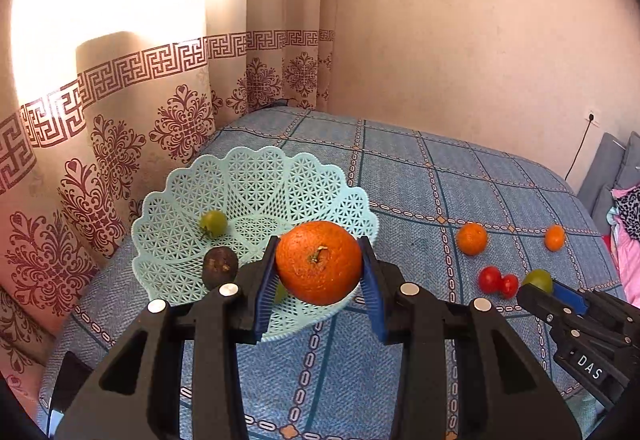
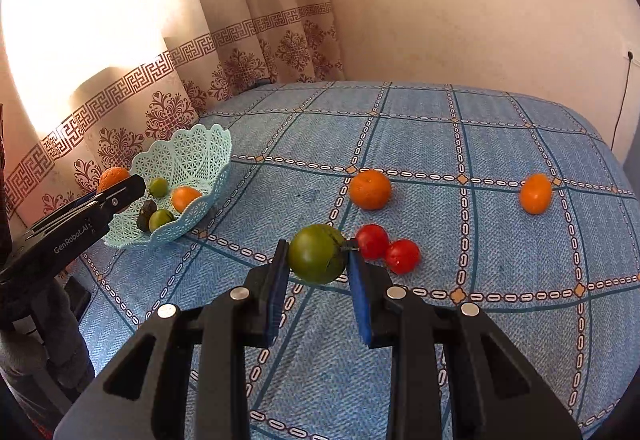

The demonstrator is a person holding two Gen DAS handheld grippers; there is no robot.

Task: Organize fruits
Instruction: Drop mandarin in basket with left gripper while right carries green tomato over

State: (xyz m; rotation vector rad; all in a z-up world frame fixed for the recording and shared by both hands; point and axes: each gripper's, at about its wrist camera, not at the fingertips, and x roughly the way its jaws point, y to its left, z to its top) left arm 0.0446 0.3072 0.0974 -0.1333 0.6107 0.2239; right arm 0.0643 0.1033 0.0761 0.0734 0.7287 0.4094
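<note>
My left gripper (image 1: 319, 250) is shut on a large orange (image 1: 319, 268), held over the near rim of the pale green lattice basket (image 1: 256, 183). Inside the basket lie a green fruit (image 1: 214, 222), a dark round fruit (image 1: 220, 267), a second green fruit (image 2: 161, 220) and a small orange (image 2: 185, 197). My right gripper (image 2: 318, 246) is shut on a green fruit (image 2: 318, 256) low over the blue checked bedspread (image 2: 440, 127). Two red tomatoes (image 2: 372, 241) (image 2: 403, 256) sit just right of it. Farther back lie two oranges (image 2: 370, 189) (image 2: 536, 193).
A patterned curtain (image 1: 120, 143) hangs close behind the basket along the bed's left edge. A pink wall (image 1: 480, 39) backs the bed, with a cable (image 1: 576, 155) running down it. Grey pillows and pink cloth (image 1: 624, 199) lie at the far right.
</note>
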